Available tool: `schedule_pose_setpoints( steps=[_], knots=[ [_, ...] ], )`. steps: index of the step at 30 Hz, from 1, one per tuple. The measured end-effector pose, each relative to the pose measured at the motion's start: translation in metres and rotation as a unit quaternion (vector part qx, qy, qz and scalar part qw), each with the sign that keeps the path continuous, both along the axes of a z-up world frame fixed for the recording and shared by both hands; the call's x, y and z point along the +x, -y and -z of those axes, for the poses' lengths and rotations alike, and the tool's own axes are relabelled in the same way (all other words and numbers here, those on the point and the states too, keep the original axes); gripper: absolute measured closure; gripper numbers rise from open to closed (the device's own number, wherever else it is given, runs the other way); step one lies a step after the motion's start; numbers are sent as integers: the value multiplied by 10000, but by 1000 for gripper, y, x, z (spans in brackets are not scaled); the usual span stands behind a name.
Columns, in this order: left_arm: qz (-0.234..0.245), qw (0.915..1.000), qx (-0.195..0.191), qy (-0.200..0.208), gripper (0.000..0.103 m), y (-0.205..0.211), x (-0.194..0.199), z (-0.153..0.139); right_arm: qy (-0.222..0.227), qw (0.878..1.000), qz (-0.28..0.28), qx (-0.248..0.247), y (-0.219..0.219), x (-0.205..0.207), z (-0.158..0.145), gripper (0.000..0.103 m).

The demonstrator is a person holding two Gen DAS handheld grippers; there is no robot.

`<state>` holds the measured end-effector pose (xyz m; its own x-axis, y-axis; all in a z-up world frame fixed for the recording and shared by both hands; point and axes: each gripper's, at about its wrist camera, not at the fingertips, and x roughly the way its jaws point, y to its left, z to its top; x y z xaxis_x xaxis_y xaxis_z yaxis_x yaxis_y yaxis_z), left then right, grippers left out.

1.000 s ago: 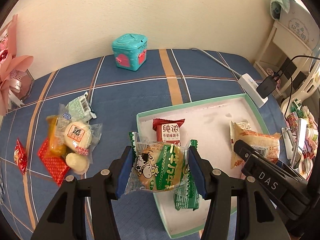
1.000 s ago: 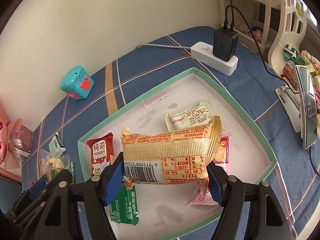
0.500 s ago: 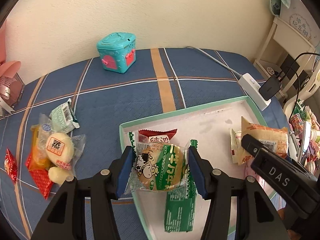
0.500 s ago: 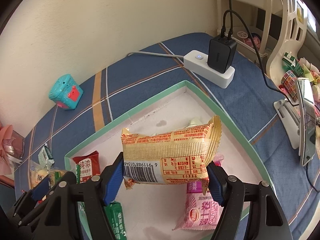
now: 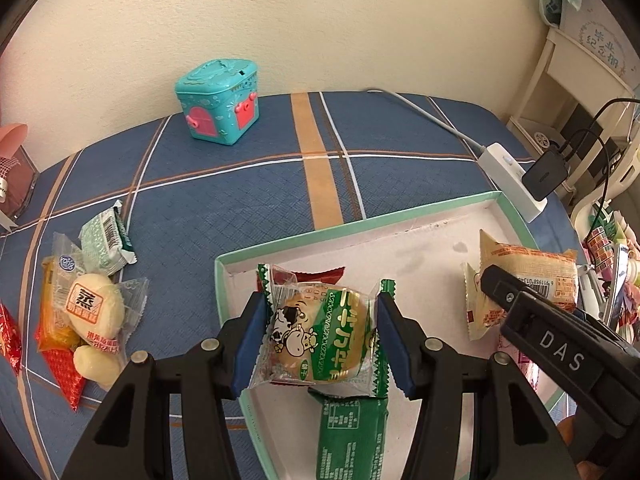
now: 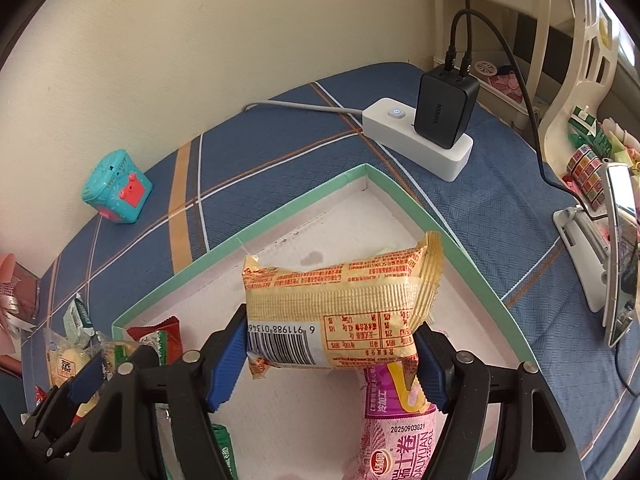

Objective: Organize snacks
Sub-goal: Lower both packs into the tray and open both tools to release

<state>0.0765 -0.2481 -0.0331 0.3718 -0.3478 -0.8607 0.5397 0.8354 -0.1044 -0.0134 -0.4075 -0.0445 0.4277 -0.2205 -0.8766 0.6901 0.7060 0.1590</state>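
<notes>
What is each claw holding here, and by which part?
Left claw: green cow-print snack pack, gripped across its two side edges. Right claw: orange snack pack, gripped at its two ends.

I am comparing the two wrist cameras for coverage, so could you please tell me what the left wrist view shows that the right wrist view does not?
Only the left wrist view shows the face of the cow-print snack shut in the left gripper, and the red packets on the cloth.

Only the right wrist view shows the pink roll packet in the tray and the phone stand.

Both show the tray, the teal box, the power strip and the orange packet in the right gripper.
</notes>
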Motion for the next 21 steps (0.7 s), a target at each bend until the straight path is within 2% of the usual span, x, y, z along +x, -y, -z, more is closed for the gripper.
schedule_pose_setpoints(
  steps=[18, 21],
  knots=[
    [70, 9999, 90, -20, 46, 7, -3, 6, -151, 9998, -91, 58, -1, 5, 2, 26],
    [54, 9999, 104, -13, 40, 8, -3, 6, -163, 9998, -86, 62, -1, 6, 2, 26]
  ],
)
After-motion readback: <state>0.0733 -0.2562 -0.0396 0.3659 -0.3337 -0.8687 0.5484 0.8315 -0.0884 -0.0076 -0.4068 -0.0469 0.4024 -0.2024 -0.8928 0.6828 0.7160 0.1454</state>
